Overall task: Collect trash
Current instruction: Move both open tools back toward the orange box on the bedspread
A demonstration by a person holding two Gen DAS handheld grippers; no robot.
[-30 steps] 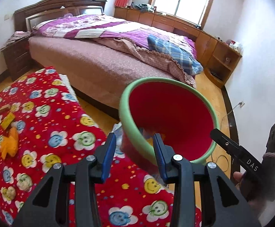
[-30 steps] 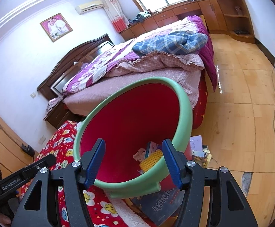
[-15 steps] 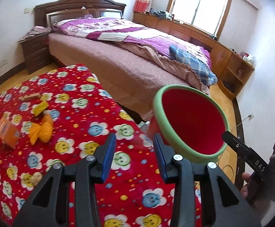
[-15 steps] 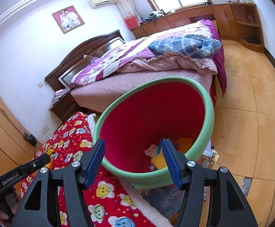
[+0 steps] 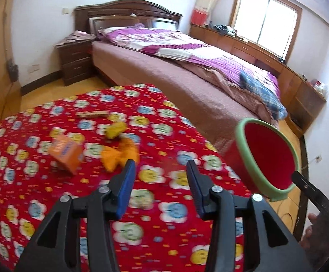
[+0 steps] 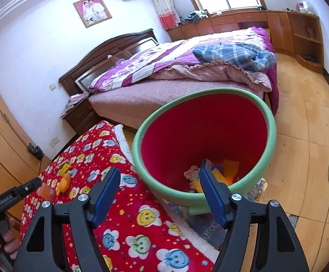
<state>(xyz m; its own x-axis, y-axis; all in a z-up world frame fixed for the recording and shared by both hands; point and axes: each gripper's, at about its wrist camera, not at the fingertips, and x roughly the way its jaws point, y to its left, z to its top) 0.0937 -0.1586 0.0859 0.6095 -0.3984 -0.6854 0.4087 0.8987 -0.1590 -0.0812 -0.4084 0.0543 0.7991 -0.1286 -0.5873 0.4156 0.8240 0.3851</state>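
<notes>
On the left of our left wrist view the orange box [image 5: 65,153] sits tilted on the red smiley-patterned tabletop [image 5: 164,204], and just to its right we have the crumpled orange wrapper [image 5: 119,156]. Behind those lie a yellow wrapper [image 5: 116,129] and a flat tan strip [image 5: 92,114], each apart from the others. Our left gripper [image 5: 159,176] hangs above the cloth with nothing between its blue fingers [image 5: 126,188]; its jaws have just been opening and stand about halfway apart, the orange wrapper just beyond the left tip. To the right, past the tabletop's edge, there's the green-rimmed red bin [image 5: 243,149], tipped toward us, with the bed [image 5: 187,86] behind it.

Over to the right wrist view now. Far left, a hand [image 6: 6,240] grips the other tool's handle. The box and wrappers show small on the cloth. Our right gripper [image 6: 159,190] is empty too, its jaws just opened wider and well apart, one finger over the cloth, the other in front of the bin's rim. Inside the bin we see yellow and orange scraps [image 6: 227,170] at the bottom.
</notes>
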